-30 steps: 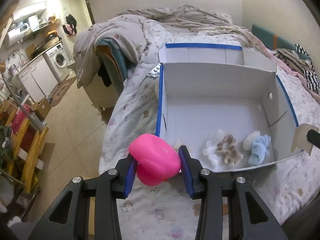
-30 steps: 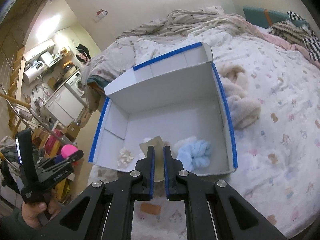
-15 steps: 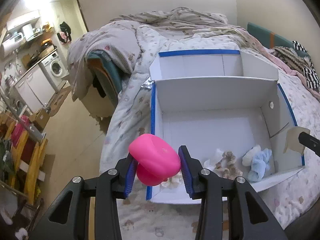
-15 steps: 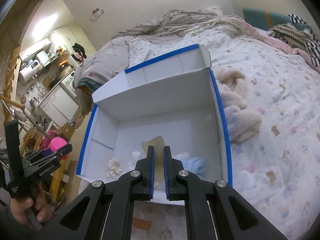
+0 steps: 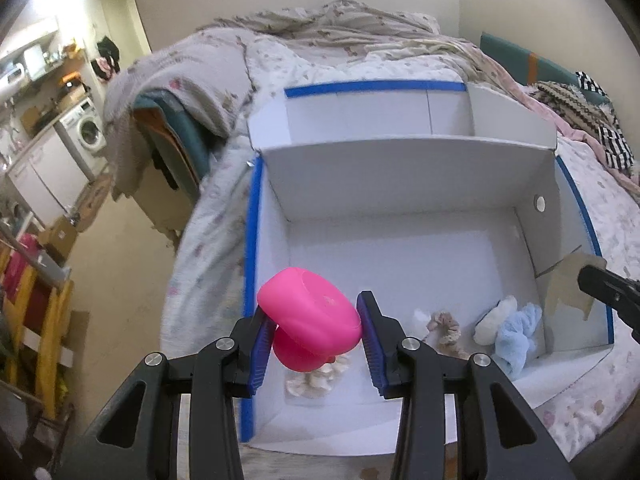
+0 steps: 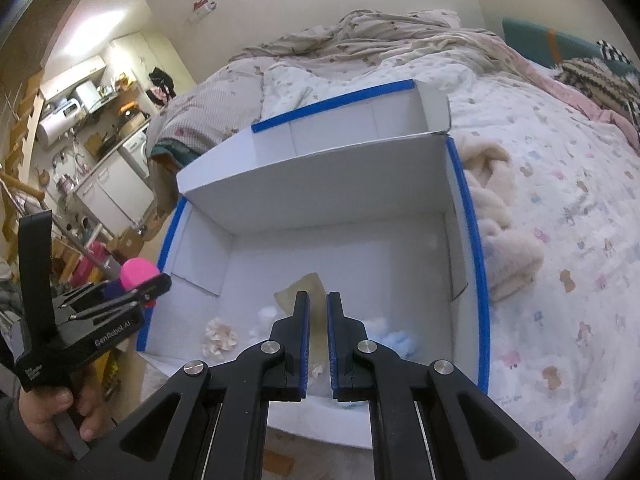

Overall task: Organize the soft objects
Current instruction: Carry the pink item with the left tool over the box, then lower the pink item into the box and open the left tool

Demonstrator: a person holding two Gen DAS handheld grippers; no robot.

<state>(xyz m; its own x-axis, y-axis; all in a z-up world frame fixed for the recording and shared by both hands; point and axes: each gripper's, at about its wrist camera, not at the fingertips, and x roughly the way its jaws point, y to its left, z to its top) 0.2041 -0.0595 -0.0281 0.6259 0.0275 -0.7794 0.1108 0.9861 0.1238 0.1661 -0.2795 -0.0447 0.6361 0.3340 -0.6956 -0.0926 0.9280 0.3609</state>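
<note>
Only readable text I can spot is on the left gripper point(image 6: 150, 286), seen from the right wrist view: white lettering "GenRobot.AI" along the side of its black body, just above the person's hand point(image 6: 48, 416) that's holding it. Lower on that same body, toward the handle end, there's another small white print, but it's too tiny and blurred to make out. The white box point(image 6: 466, 216) with the blue-taped edges, sitting just right of that gripper, has no printing I can read, and the appliances in the kitchen corner behind the gripper are way too small for any brand or label to show.
</note>
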